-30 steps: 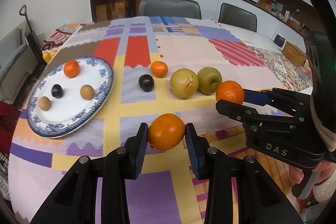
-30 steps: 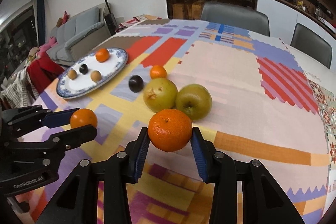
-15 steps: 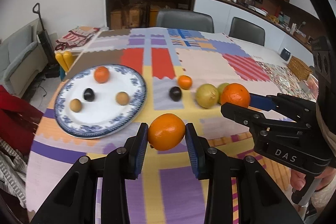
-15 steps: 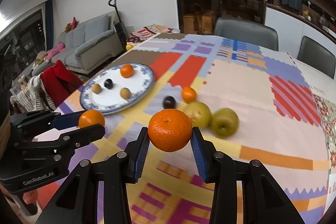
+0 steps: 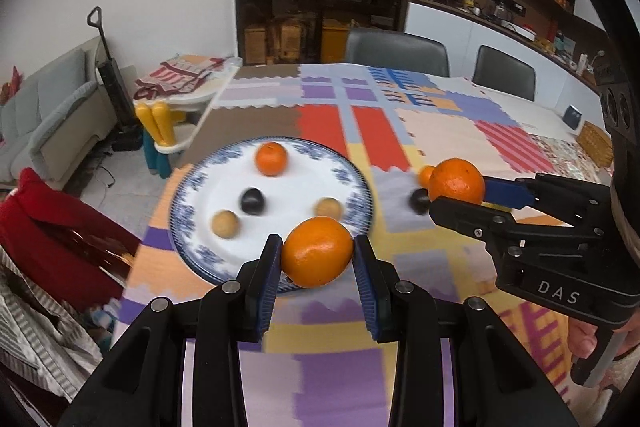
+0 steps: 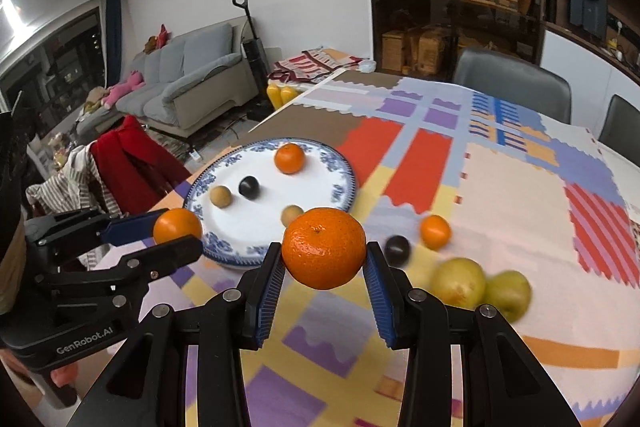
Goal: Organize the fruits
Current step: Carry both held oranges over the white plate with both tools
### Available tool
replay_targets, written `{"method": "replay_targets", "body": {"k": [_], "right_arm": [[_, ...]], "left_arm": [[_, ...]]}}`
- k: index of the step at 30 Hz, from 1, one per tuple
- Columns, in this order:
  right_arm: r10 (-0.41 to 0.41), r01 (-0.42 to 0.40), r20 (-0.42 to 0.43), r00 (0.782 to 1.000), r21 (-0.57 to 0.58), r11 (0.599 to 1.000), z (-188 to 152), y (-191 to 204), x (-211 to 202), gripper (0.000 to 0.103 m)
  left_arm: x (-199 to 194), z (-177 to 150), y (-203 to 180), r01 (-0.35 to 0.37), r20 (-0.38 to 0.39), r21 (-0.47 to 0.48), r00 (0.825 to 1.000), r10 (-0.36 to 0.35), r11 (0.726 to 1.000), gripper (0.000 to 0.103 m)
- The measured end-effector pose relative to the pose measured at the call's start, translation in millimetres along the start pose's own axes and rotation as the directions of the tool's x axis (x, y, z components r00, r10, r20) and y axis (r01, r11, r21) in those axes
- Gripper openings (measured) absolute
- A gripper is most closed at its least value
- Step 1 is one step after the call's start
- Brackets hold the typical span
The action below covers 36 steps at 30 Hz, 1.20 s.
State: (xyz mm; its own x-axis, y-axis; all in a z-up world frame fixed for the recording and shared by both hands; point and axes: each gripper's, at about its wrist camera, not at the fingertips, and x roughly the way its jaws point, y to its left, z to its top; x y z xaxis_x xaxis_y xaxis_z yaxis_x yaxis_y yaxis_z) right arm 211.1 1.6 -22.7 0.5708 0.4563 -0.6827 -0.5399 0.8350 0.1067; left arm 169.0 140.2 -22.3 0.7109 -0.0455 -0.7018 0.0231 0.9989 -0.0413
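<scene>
My left gripper (image 5: 316, 259) is shut on an orange (image 5: 317, 251), held over the near rim of the blue-and-white plate (image 5: 188, 195). My right gripper (image 6: 324, 263) is shut on a second orange (image 6: 324, 247), in the air just right of the plate (image 6: 340, 163). On the plate lie a small orange (image 5: 271, 159), a dark plum (image 5: 252, 201) and two tan round fruits (image 5: 225, 223). On the cloth beside it sit a small orange (image 6: 435, 231), a dark plum (image 6: 397, 249) and two green-yellow apples (image 6: 458, 283).
A patchwork cloth (image 6: 500, 195) covers the table. Two grey chairs (image 5: 396, 47) stand at the far side. Off the left edge are a red garment on a chair (image 6: 124, 155), striped cloth, a sofa (image 6: 188, 83) and a yellow-topped stool (image 5: 156, 119).
Both grippers, each still holding its orange, have moved left and slightly up toward the plate. The plate now lies right in front of the left gripper; the apples have slid right.
</scene>
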Motion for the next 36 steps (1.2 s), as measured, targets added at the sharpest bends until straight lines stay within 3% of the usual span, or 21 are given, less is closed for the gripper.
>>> {"method": "replay_targets", "body": {"k": [17, 30, 36], "right_arm": [[0.001, 0.000, -0.091, 0.996, 0.015, 1.000, 51, 21, 85, 0.041], [-0.006, 0.012, -0.188, 0.982, 0.032, 0.999, 60, 21, 134, 0.041], [0.001, 0.012, -0.226, 0.974, 0.053, 0.999, 61, 19, 151, 0.041]], "left_arm": [[61, 43, 68, -0.036, -0.041, 0.008, 0.998, 0.036, 0.999, 0.035], [114, 56, 92, 0.018, -0.150, -0.039, 0.988, -0.024, 0.999, 0.035], [129, 58, 98, 0.011, -0.185, -0.051, 0.983, -0.021, 0.999, 0.035]]}}
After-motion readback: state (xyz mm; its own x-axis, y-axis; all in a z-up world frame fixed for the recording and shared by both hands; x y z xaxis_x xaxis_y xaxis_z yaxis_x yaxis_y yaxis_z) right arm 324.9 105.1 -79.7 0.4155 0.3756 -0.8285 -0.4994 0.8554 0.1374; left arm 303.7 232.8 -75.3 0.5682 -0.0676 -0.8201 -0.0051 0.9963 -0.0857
